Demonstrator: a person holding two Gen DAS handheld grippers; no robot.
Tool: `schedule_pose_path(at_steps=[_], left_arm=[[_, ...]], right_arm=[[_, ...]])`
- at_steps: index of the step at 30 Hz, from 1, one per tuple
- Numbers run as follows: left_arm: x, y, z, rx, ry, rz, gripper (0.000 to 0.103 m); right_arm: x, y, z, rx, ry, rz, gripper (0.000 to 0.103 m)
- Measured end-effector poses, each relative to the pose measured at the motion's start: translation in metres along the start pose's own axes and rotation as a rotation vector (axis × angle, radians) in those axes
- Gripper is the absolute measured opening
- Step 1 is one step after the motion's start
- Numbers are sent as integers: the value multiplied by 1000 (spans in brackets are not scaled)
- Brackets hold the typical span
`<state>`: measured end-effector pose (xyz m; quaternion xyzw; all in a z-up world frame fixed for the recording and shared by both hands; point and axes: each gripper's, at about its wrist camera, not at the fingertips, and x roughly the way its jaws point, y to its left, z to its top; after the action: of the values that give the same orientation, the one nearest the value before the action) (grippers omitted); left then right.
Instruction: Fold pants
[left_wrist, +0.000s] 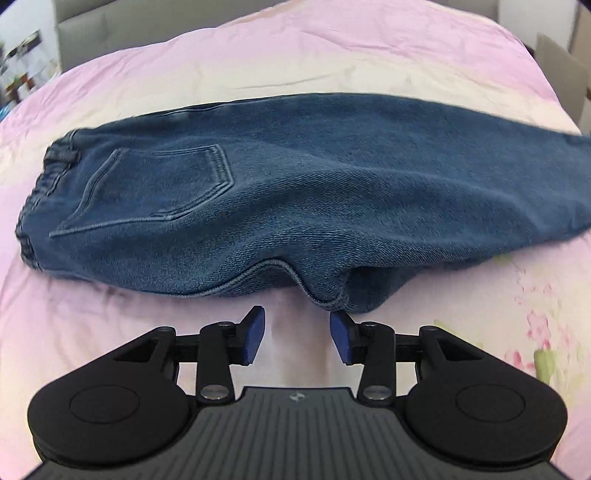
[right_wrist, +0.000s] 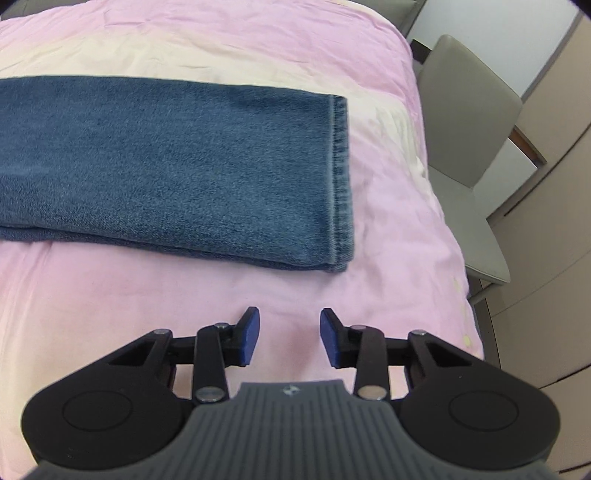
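Blue denim pants (left_wrist: 280, 199) lie folded lengthwise, leg on leg, across a pink bedspread (left_wrist: 110, 325). The waistband is at the left and a back pocket (left_wrist: 159, 184) faces up. The crotch point bulges toward me, just beyond my left gripper (left_wrist: 297, 332), which is open and empty. In the right wrist view the stacked leg ends (right_wrist: 177, 170) lie flat with the hems (right_wrist: 341, 181) at the right. My right gripper (right_wrist: 290, 334) is open and empty, a little short of the near edge of the legs.
The bedspread (right_wrist: 221, 44) extends beyond the pants and turns floral at the right (left_wrist: 535, 321). A grey chair (right_wrist: 469, 147) stands close by the bed's right edge, with beige cabinets (right_wrist: 554, 258) behind it. A grey headboard (left_wrist: 110, 22) is at the far side.
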<state>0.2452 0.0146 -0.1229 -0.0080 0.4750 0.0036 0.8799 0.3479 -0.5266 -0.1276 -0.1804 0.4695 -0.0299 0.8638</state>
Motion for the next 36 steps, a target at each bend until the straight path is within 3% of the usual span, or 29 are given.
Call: schedule_pose_path(at_steps=[4,7,9,11,14,16,17,19,21,26,30,36], left_arm=[[-7,4,1,-136,-23,-72,45],[-12,-2,-1,-165,-42,-114,53],[-12,-7,0,-162,-51,-103,55],[-4,-10,5,-167,-33,-36,54],[5,1,15,-261,-32,-12,39],[4,9,23,-361,-16,-53,23],[-2,9,26,-374,-16,-49,20],[-18,0,33,-296,-12,9,17],[-28,1,36,-244,31,8,16],[19,11,15,-237,230,-12,16],[33,13,11,-236,246,-17,16],[42,9,23,-133,292,1,17]], right_arm=[[5,8,1,-40,-12,1,32],[6,9,0,-50,-14,-2,33],[4,9,-1,-55,-12,-5,33],[2,9,-1,-59,-12,-4,33],[-2,8,-2,-61,-14,-3,33],[-5,7,-2,-58,-12,-2,35],[-7,7,-2,-63,-10,-2,35],[-11,7,-2,-80,-10,-12,35],[-14,5,0,-89,-14,-20,35],[-13,-4,4,-70,-13,-48,35],[-19,-19,11,-9,-18,-24,35],[-18,-55,41,135,-42,-4,35]])
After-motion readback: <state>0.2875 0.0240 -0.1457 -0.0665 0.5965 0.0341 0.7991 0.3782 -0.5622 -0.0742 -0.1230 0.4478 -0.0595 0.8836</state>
